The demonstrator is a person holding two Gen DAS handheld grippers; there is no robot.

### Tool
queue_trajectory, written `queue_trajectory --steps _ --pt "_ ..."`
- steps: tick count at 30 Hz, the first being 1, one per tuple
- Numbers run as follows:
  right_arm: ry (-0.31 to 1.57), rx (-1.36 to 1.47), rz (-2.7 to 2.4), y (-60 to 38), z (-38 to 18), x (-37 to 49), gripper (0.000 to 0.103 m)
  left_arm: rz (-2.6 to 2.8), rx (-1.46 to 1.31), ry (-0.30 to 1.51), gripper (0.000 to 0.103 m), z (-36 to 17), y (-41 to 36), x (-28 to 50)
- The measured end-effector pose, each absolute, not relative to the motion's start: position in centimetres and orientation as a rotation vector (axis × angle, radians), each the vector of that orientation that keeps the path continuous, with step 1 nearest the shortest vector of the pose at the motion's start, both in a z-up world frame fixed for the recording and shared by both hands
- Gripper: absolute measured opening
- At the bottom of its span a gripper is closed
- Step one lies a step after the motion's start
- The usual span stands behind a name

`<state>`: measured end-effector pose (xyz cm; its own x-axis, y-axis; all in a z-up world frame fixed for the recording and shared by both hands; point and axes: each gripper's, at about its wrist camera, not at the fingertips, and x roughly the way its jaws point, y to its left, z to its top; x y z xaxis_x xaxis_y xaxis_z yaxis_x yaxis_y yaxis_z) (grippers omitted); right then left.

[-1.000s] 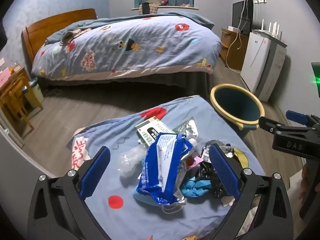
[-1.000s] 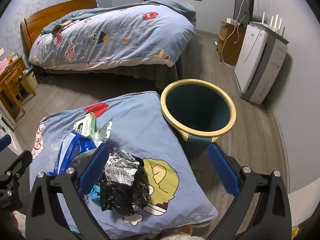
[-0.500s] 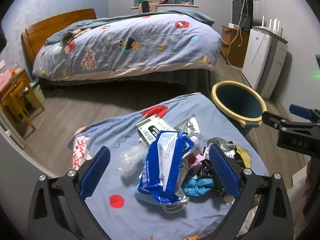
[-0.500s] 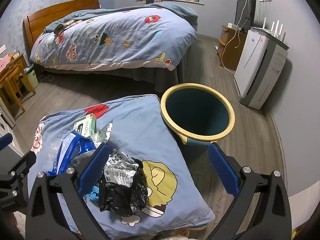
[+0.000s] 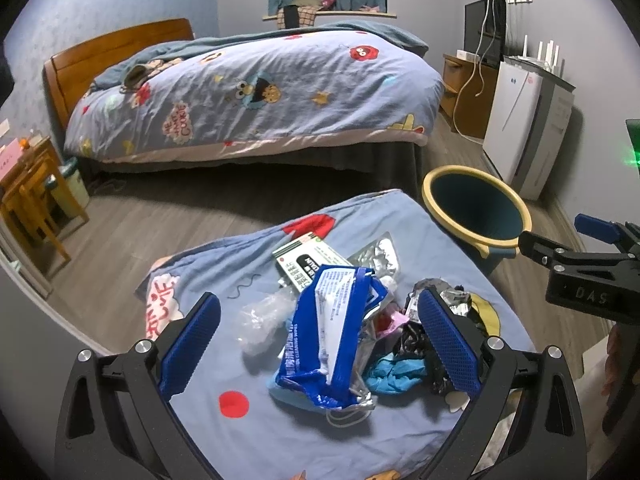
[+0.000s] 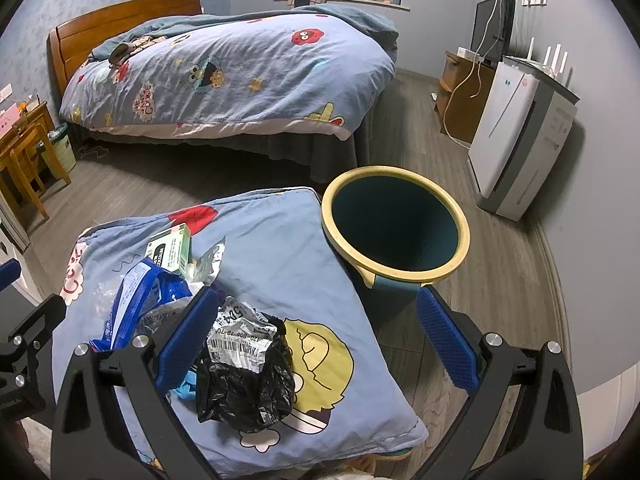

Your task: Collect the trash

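So the trash is all heaped on a soft blue cartoon-print cushion: a crinkly blue plastic wipes pack, a small green-and-white cardboard box, a shiny foil blister sheet, clear crumpled film and a wrinkled black plastic bag with a torn barcode label on it. The round bin, dark teal with a smooth yellow rim, stands on the wood-look floor touching the cushion's edge. Left gripper and right gripper both hover with their textured blue pads spread wide, holding nothing.
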<state>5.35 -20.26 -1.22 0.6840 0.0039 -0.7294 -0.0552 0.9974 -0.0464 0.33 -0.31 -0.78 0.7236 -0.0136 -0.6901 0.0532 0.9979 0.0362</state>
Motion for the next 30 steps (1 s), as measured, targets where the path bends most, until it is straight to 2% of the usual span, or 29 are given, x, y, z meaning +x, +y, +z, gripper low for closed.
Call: queue_trajectory --steps 30 --pt "0.826 -0.069 0.026 -19.99 -1.43 5.41 0.097 -0.040 0.055 0.760 0.098 -0.93 -0.32 0.33"
